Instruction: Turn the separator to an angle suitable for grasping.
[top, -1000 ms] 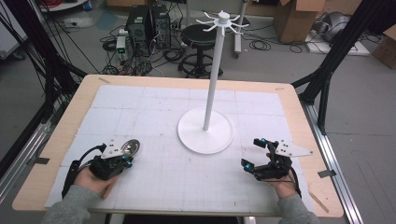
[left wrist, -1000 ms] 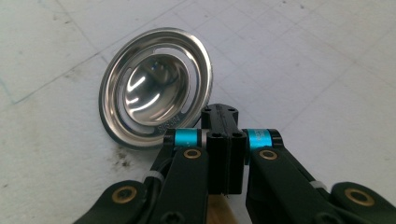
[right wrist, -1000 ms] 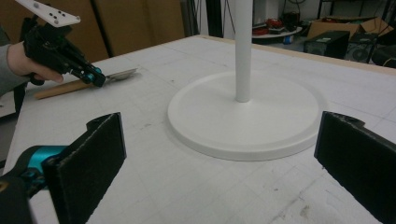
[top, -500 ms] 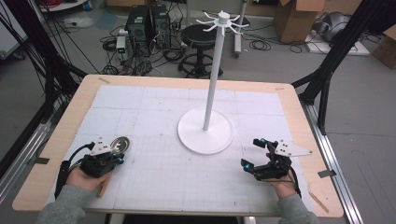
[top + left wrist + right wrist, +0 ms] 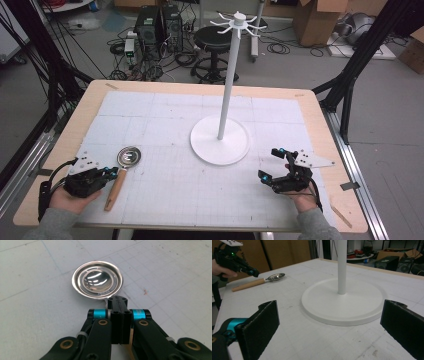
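Left hand-held gripper pressed together, near table edge | ladle beside | right hand-held gripper spread

I see a shiny silver strainer with a pale wooden handle, a plain white stand, black tongs with teal bands, and a white gridded mat on the tan worktop.

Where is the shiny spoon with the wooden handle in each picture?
High view: the spoon lies at lower left, beside the left gripper.
Left gripper view: its shiny bowl sits upper middle, just past the shut jaws.
Right gripper view: it lies at upper left, below the left gripper.
Shared landmark: the white stand's round base in the high and right gripper views.
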`<state>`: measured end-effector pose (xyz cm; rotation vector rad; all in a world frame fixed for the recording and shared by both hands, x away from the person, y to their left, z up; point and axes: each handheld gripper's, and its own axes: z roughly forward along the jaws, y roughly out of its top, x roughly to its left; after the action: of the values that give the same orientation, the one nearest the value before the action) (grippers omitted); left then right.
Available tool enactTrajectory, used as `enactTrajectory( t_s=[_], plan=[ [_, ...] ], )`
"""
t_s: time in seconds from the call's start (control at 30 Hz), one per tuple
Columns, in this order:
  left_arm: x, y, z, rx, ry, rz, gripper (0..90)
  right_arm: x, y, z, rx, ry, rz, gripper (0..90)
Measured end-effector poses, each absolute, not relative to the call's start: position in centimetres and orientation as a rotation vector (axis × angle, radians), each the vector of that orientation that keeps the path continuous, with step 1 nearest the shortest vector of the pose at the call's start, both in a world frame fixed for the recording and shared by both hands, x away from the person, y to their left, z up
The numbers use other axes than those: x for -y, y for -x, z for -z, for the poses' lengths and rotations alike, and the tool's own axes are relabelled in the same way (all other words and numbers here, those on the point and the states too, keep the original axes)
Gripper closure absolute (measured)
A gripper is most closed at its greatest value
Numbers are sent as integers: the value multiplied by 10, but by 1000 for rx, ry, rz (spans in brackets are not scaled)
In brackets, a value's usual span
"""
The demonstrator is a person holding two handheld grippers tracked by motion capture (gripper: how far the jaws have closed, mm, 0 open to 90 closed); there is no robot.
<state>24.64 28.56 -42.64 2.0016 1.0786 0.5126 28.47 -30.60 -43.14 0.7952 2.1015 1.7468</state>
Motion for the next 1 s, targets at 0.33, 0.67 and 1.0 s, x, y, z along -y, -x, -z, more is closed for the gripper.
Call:
enactTrajectory(
  t_s=[0.33,0.67,1.0],
  plan=[
    [-296,-236,435,-1118,-2038,-501,900,305,-286,432,-2105,-795,-1751,12],
    [-305,-230,443,-1117,-2070,-457,899,303,-286,432,-2109,-796,-1747,12],
    [-306,-215,444,-1098,-2074,-459,899,304,-284,431,-2096,-796,-1748,12]
  ],
)
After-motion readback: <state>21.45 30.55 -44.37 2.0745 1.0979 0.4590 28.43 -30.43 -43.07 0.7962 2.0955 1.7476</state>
